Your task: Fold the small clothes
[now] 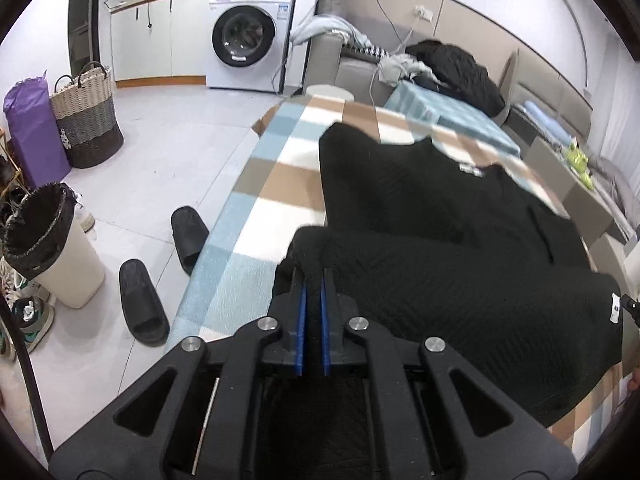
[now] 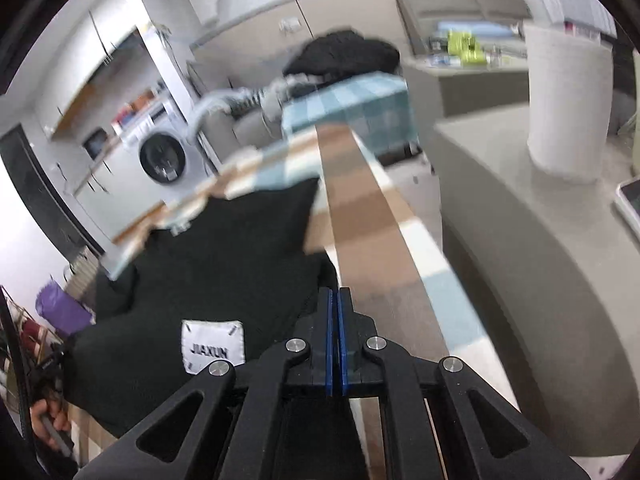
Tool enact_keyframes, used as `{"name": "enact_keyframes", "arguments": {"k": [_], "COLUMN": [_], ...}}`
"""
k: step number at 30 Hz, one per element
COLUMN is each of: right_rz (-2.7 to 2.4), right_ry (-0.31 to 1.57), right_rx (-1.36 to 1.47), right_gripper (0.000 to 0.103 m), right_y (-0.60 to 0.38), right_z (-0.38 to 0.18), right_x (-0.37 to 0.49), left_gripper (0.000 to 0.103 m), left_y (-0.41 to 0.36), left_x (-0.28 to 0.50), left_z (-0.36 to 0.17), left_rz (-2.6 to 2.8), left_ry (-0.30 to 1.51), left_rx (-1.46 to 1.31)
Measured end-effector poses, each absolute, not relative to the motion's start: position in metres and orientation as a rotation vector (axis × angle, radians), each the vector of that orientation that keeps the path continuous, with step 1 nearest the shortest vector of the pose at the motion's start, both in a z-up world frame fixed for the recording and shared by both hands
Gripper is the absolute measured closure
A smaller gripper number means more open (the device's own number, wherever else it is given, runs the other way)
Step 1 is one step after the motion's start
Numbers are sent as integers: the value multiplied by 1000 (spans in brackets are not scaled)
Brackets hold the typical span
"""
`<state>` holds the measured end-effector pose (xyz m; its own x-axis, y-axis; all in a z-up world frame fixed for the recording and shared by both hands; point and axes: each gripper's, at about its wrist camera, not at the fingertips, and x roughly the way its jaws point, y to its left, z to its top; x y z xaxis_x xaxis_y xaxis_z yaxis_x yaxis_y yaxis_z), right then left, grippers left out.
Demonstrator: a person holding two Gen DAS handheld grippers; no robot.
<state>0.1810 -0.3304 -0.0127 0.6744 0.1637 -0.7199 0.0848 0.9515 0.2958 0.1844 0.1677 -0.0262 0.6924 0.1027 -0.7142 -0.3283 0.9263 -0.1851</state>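
Note:
A black knit garment [image 1: 440, 216] lies spread on a checked blue, brown and white cloth [image 1: 280, 184] that covers the table. My left gripper [image 1: 314, 276] is shut on the garment's near left corner, and black fabric bunches up between the blue pads. In the right wrist view the same black garment [image 2: 224, 248] shows a white "JIAXUN" label [image 2: 212, 346]. My right gripper [image 2: 334, 300] is shut at its near right edge, with fabric running into the fingertips. The near hem looks raised off the checked cloth [image 2: 360, 208]. The view is blurred.
On the floor to the left stand a lined bin [image 1: 52, 240], black slippers [image 1: 140, 300] and a woven basket [image 1: 88, 116]. A washing machine [image 1: 244, 36] is at the back. Beyond the table a sofa holds piled clothes [image 1: 452, 68]. A white cylinder [image 2: 568, 100] stands on a grey surface to the right.

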Motion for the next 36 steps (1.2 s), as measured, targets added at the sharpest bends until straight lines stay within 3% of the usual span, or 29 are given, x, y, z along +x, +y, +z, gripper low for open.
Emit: {"name": "enact_keyframes", "arguments": {"k": [1,4,5,8,12,13,14,15,16,21,26,29,32,34,36], "right_rz": [46,101,113,162,210,214,215,203,201,223,168,149,109,85,90], "right_ry": [857,896,903,905,917,917,915,906,894,820,888,933,930,911,879], "right_rx": [329,404,425,459,482,472,452,419,392,378,302,282,283,271,274], "right_gripper": [97,72,68,63,64,67,81,87,92,94,93,88,83,72,68], "right_y": [-332,-342,-344,-345,-336,-331,-327,-322,-318,-311,-307,-305,-305,-302,-296], "right_z": [-17,-29,-31,-37,-39,-39,-39,-37,-34,-15,-20,-23,-15,-5,7], "right_x": [181,174,170,163,164,165,167,167,167,163,164,163,161,156,151], "left_gripper": [96,81,74,71,72,75,88,95,97,100,99,95,82,76,64], "left_y": [168,171,172,175,173,172,172,171,169,166,168,166,166,165,163], "left_x": [185,178,176,166,160,159,159,158,156,149,148,144,140,136,130], "left_z": [-30,-35,-37,-42,-47,-48,-49,-49,-48,-36,-45,-45,-41,-35,-27], "left_rz": [246,239,237,228,235,246,245,237,231,225,235,246,253,258,258], "left_ry": [778,790,793,797,800,795,789,787,784,748,794,799,808,793,767], "left_rx": [-313,-329,-334,-358,-353,-350,-350,-354,-354,-338,-343,-349,-344,-334,-320]}}
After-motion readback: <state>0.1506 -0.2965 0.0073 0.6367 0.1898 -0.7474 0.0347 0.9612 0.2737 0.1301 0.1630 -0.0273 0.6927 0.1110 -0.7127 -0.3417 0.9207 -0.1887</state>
